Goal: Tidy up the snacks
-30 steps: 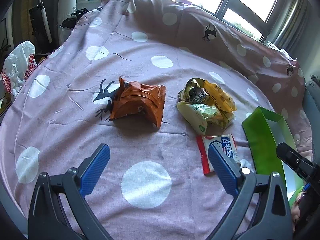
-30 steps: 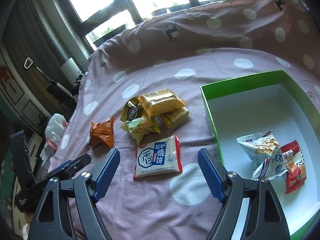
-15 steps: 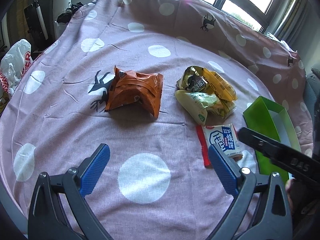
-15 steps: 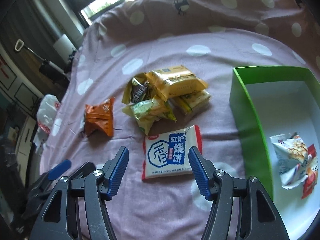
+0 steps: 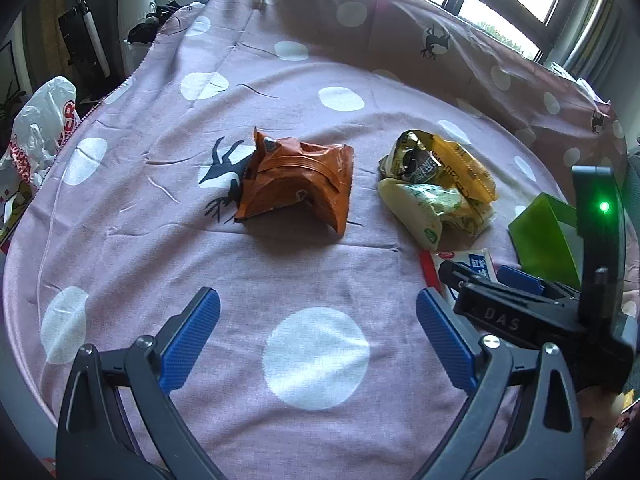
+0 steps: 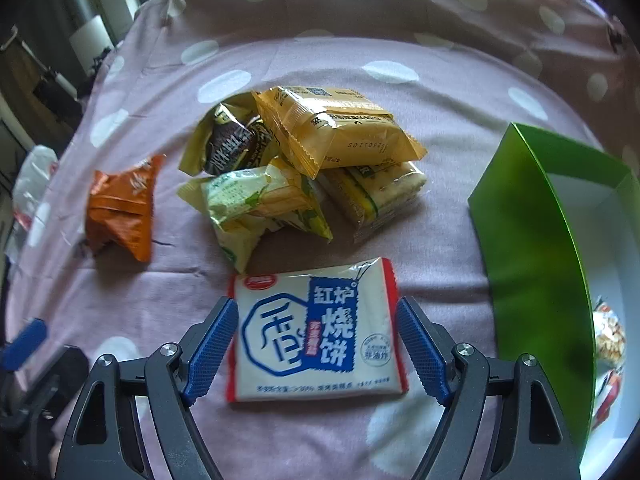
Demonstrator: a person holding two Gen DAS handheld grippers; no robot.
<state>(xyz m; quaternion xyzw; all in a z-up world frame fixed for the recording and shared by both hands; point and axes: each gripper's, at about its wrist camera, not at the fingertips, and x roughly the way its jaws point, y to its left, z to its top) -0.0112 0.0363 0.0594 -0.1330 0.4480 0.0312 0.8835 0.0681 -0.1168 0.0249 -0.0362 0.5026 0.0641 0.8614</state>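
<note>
Blue pads of the right gripper (image 6: 316, 344) stand apart on either side of the white-and-blue biscuit packet (image 6: 316, 330), which lies flat on the dotted cloth (image 6: 280, 60); the jaws have just been opening wider, and the pads sit just beside the packet's short edges without visibly pressing on it, so I judge it bracketed but not yet gripped. Beyond the packet lies the heap of yellow and green snack packs (image 6: 304, 164), touching one another, and off to the left, apart from the heap, the crumpled orange packet (image 6: 120, 208). To the right stands the green box (image 6: 532, 248), its white inside already holding a couple of packets at the far right edge, partly cut off. The left gripper (image 5: 318, 340) hangs open over a bare white dot on the cloth, holding nothing, with the orange packet well ahead of it. By these signs the sorting is early: two or so snacks are boxed, while the biscuit packet, the heap and the orange packet remain outside.
</note>
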